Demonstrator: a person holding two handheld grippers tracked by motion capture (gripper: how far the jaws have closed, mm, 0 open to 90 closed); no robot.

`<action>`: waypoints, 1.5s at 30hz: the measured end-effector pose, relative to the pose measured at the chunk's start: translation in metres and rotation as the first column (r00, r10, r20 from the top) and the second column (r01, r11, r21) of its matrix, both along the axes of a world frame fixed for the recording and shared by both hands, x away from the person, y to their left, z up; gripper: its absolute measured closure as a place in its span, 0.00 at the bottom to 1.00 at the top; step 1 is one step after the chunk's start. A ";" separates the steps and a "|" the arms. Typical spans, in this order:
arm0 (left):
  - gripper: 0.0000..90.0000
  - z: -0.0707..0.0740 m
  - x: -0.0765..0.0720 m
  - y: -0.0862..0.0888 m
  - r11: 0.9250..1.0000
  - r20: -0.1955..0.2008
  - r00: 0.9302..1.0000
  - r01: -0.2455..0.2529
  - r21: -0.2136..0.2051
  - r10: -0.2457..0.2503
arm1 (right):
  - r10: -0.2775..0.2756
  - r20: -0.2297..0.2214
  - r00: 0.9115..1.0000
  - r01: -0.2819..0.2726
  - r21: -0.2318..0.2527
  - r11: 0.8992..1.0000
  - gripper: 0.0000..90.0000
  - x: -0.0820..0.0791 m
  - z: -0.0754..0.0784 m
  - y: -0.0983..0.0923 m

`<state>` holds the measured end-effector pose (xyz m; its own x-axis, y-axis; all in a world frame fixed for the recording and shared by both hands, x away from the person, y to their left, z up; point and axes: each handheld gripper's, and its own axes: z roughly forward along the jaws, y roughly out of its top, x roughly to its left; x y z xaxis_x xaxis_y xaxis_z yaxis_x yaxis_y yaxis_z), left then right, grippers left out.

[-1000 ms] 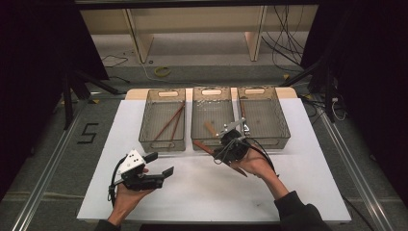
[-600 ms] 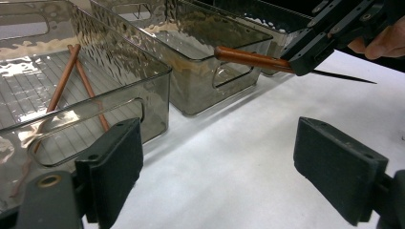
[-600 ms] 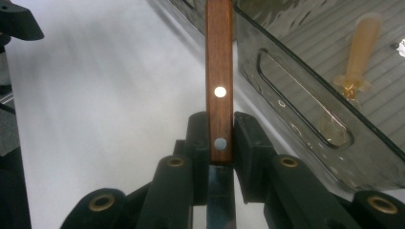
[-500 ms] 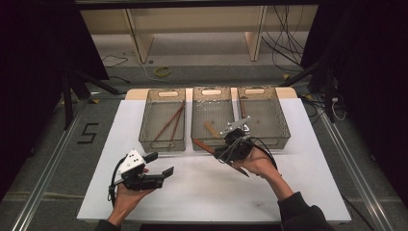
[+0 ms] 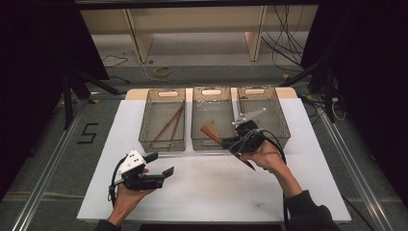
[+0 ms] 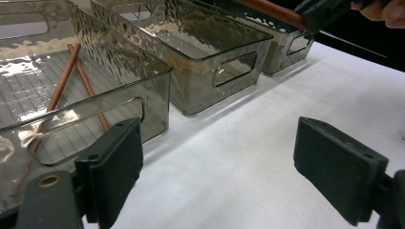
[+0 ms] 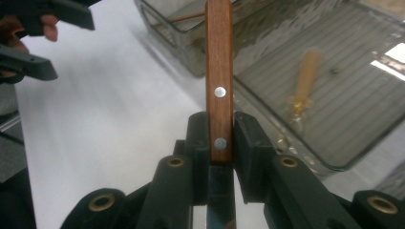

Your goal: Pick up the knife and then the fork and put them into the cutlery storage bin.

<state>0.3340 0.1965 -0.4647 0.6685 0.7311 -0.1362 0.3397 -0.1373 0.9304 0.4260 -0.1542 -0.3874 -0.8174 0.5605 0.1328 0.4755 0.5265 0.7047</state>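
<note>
My right gripper clamped on brown wooden knife handle with silver rivets, above middle smoky clear plastic bin; my left gripper jaws apart, empty, over white table

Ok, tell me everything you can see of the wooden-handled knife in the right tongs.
The knife has a reddish-brown wooden handle with two bright metal rivets and a dark blade running back under the person's hand. The right tongs are shut on the handle near its blade end, one jaw on each flat side. It is held off the white table, tilted, its handle end above the front rim of the middle bin. Nothing else touches it.
</note>
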 end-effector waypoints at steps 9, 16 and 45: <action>0.18 0.000 0.000 0.001 1.000 -0.001 1.000 -0.002 -0.003 0.002 | -0.076 0.023 0.997 0.075 0.034 0.997 0.87 0.014 0.009 -0.021; 0.18 0.000 0.000 0.001 1.000 -0.001 1.000 -0.002 -0.003 0.002 | -0.143 0.028 0.989 0.141 0.047 0.989 0.87 0.029 0.017 -0.037; 0.18 0.000 0.000 0.001 1.000 0.002 1.000 -0.005 -0.007 0.005 | -0.307 0.007 0.952 0.306 0.059 0.950 0.87 0.080 0.030 -0.068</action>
